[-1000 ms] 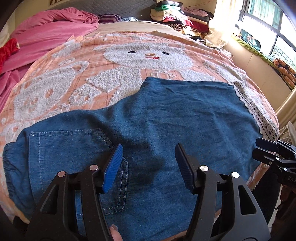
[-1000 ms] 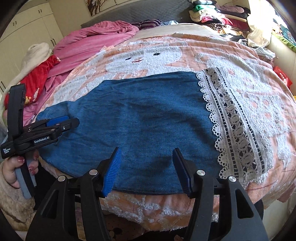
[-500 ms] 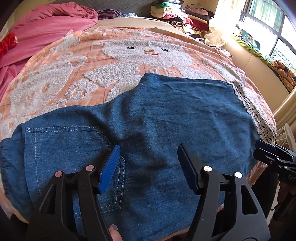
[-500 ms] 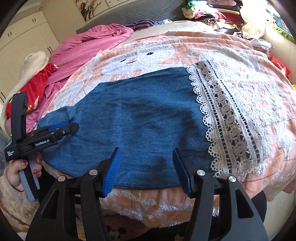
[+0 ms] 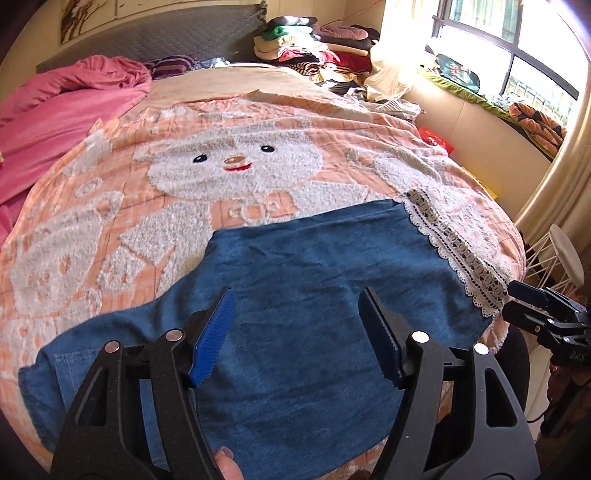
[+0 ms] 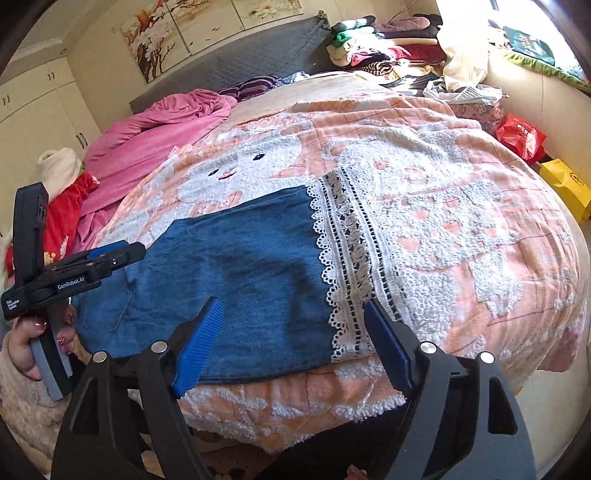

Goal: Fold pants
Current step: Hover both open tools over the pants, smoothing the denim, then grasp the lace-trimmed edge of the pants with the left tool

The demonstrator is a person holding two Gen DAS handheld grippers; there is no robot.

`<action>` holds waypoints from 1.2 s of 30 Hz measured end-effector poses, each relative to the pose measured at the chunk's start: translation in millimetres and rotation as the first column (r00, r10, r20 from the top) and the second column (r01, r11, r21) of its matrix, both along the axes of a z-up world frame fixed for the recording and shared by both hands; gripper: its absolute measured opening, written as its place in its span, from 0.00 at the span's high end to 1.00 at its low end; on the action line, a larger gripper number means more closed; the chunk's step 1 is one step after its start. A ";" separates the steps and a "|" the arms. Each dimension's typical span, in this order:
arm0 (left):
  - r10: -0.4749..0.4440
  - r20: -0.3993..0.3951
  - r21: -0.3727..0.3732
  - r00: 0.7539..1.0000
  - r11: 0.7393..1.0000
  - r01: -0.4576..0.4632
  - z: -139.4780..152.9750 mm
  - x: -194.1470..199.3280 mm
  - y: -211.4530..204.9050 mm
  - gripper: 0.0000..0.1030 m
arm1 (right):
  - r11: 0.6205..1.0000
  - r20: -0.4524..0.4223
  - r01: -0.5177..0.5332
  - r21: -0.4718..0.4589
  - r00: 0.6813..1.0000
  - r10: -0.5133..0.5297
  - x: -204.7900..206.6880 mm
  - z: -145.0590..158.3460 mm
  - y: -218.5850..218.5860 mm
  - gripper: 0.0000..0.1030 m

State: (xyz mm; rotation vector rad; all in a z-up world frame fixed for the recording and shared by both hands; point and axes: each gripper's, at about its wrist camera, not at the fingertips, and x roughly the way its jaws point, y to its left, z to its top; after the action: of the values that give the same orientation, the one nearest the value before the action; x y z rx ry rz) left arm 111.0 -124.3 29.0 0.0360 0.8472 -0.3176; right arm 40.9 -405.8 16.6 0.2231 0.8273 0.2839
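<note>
Bed fills both views, covered by a peach blanket with white fleecy animal figures. Pink duvet bunched at far left, grey headboard at the far end, clothes pile at far right by the window.

Pants, blue denim, lie flat across the near edge of the bed, long axis left to right. Back pocket end is near left. White lace hem is at the right end, lying on the blanket; in the right wrist view it runs from far to near as a broad band. Near edge of the denim sits just short of the blanket's near drop.

Left gripper: jaws spread wide, blue pads clear, nothing between them. It hangs over the middle of the pants; can't tell if the tips touch the cloth. A fingertip shows under it at the bottom of frame.

Right gripper: jaws likewise wide apart, holding nothing, above the near edge of the pants at the lace end. The lace band falls between its two pads in that view.

Left gripper also shows at the left edge of the right wrist view, held in a hand with painted nails, over the pocket end.
</note>
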 end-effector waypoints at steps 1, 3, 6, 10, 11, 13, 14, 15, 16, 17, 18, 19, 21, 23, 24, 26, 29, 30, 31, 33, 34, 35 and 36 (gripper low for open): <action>-0.018 0.007 0.006 1.000 1.000 0.018 3.2 4.4 -6.4 0.39 | 1.000 0.000 0.007 0.004 1.000 -0.007 -0.1 -0.3 -3.2 0.25; -0.051 0.020 0.014 0.999 0.999 0.050 8.2 13.3 -18.9 0.38 | 1.000 -0.003 0.021 0.011 1.000 -0.021 0.4 -1.8 -8.9 0.25; -0.092 0.020 0.027 0.996 0.995 0.091 11.3 28.1 -36.4 0.37 | 0.999 -0.008 0.041 0.020 0.999 -0.041 1.8 -4.3 -16.4 0.24; -0.147 0.002 0.040 0.989 0.988 0.147 8.1 48.0 -59.9 0.37 | 0.997 -0.015 0.067 0.030 0.998 -0.067 1.0 -8.4 -27.0 0.24; -0.164 -0.001 0.047 0.986 0.985 0.164 6.6 53.3 -66.7 0.37 | 0.997 -0.019 0.073 0.033 0.997 -0.072 1.6 -9.8 -29.8 0.24; -0.193 0.004 0.061 0.981 0.979 0.193 4.1 60.8 -78.5 0.37 | 0.995 -0.026 0.089 0.038 0.996 -0.088 2.1 -12.5 -35.4 0.24; -0.207 0.004 0.067 0.978 0.976 0.206 2.6 64.3 -83.4 0.37 | 0.995 -0.029 0.092 0.042 0.995 -0.091 2.4 -13.8 -37.7 0.24; -0.219 0.000 0.070 0.976 0.973 0.218 0.9 68.9 -88.1 0.37 | 0.995 -0.035 0.094 0.043 0.995 -0.093 3.3 -15.5 -39.6 0.24; -0.231 -0.005 0.066 0.973 0.971 0.231 -1.1 74.4 -92.5 0.37 | 0.994 -0.039 0.097 0.042 0.995 -0.096 4.0 -16.6 -40.8 0.24; -0.244 -0.013 0.056 0.970 0.968 0.244 -2.7 78.8 -95.9 0.37 | 0.994 -0.044 0.099 0.044 0.994 -0.097 4.1 -18.1 -42.7 0.24; -0.255 -0.022 0.054 0.967 0.965 0.256 -5.0 84.0 -100.2 0.37 | 0.994 -0.051 0.099 0.049 0.994 -0.097 5.3 -19.9 -44.1 0.24; -0.264 -0.025 0.061 0.964 0.962 0.265 -6.9 88.6 -104.4 0.37 | 0.994 -0.057 0.101 0.052 0.994 -0.098 6.8 -21.0 -44.6 0.24; -0.287 -0.031 0.073 0.958 0.955 0.288 -11.2 97.6 -112.7 0.37 | 0.993 -0.068 0.099 0.060 0.993 -0.094 9.1 -24.1 -45.4 0.24; -0.309 -0.042 0.089 0.950 0.946 0.312 -16.6 106.0 -121.3 0.37 | 0.994 -0.076 0.095 0.062 0.993 -0.090 12.2 -26.7 -44.0 0.24; -0.319 -0.048 0.099 0.947 0.942 0.322 -19.8 110.1 -125.0 0.37 | 0.994 -0.079 0.092 0.064 0.993 -0.087 13.3 -28.2 -43.5 0.24; -0.341 -0.069 0.107 0.938 0.932 0.347 -27.1 118.5 -132.8 0.37 | 0.994 -0.084 0.086 0.070 0.993 -0.080 16.7 -31.1 -42.4 0.24; -0.376 -0.095 0.118 0.922 0.915 0.385 -37.5 127.5 -144.8 0.37 | 0.994 -0.090 0.084 0.070 0.993 -0.077 21.4 -35.1 -41.4 0.24; -0.385 -0.097 0.121 0.918 0.911 0.394 -40.1 129.6 -148.5 0.37 | 0.994 -0.094 0.085 0.071 0.993 -0.078 22.8 -36.5 -41.4 0.24; -0.390 -0.103 0.128 0.915 0.907 0.401 -42.9 131.7 -152.2 0.37 | 0.994 -0.094 0.081 0.075 0.993 -0.074 24.0 -37.5 -41.2 0.25; -0.405 -0.118 0.132 0.907 0.898 0.419 -49.4 136.5 -159.0 0.37 | 0.994 -0.097 0.062 0.089 0.994 -0.053 25.9 -40.7 -39.4 0.30; -0.410 -0.130 0.127 0.903 0.896 0.425 -52.8 139.0 -161.4 0.37 | 0.994 -0.101 0.055 0.093 0.994 -0.046 26.5 -41.8 -38.5 0.44; -0.417 -0.137 0.117 0.898 0.894 0.433 -55.6 140.7 -162.7 0.41 | 0.994 -0.098 0.045 0.101 0.995 -0.036 27.0 -41.9 -38.0 0.49; -0.429 -0.148 0.099 0.891 0.890 0.445 -57.7 142.2 -163.6 0.47 | 0.993 -0.094 0.032 0.114 0.995 -0.022 27.0 -41.3 -38.0 0.53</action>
State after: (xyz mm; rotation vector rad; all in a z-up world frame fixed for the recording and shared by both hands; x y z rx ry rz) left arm 253.3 -288.0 -28.7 0.3384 0.9780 -0.6957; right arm 67.9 -443.8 -24.7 0.3575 0.9001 0.2980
